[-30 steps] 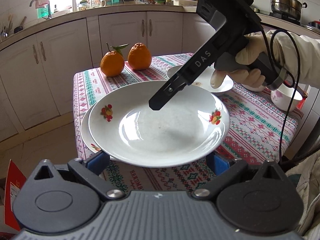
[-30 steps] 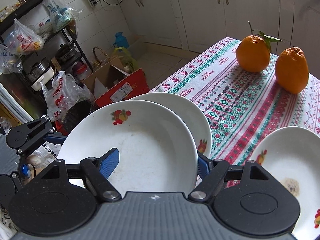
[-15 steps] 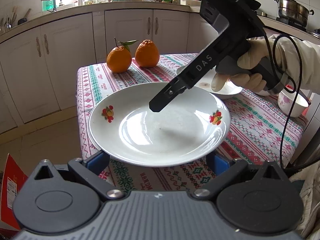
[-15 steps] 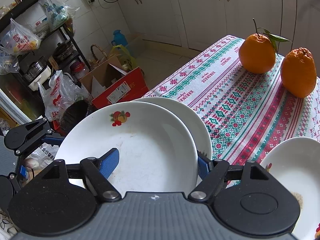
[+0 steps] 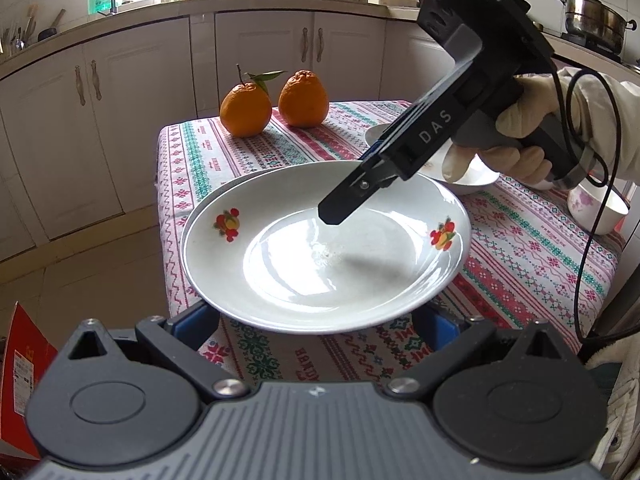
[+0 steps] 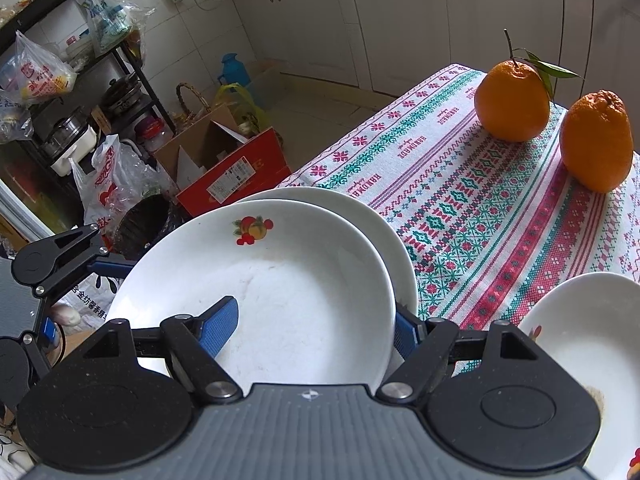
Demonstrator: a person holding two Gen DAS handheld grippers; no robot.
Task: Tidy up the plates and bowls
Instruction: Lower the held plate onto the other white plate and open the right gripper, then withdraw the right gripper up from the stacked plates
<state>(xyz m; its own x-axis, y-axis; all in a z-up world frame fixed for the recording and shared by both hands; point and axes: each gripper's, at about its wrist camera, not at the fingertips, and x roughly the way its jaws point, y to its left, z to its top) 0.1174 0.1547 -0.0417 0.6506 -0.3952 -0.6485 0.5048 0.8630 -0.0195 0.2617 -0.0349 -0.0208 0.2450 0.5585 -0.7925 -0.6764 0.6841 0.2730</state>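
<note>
A white plate with fruit decals (image 5: 280,272) (image 6: 304,280) lies askew on a second white plate (image 6: 360,216) near the left edge of the patterned tablecloth (image 6: 460,184). My right gripper (image 6: 316,316) (image 5: 352,186) straddles the top plate's far rim, one pad over the inside and one against the outside, shut on it. Wide open, my left gripper (image 5: 316,318) has its blue fingertips hidden under the near rim.
Two oranges (image 5: 246,110) (image 5: 304,100) sit at the table's far end. To the right are a third plate with residue (image 6: 580,340) and a pink-flowered bowl (image 5: 600,208). On the floor beyond the table edge are a red box (image 6: 236,172) and bags.
In the left wrist view the lower plate showed clearly left of the top plate; now only a sliver shows. Neither gripper's jaws have changed.
</note>
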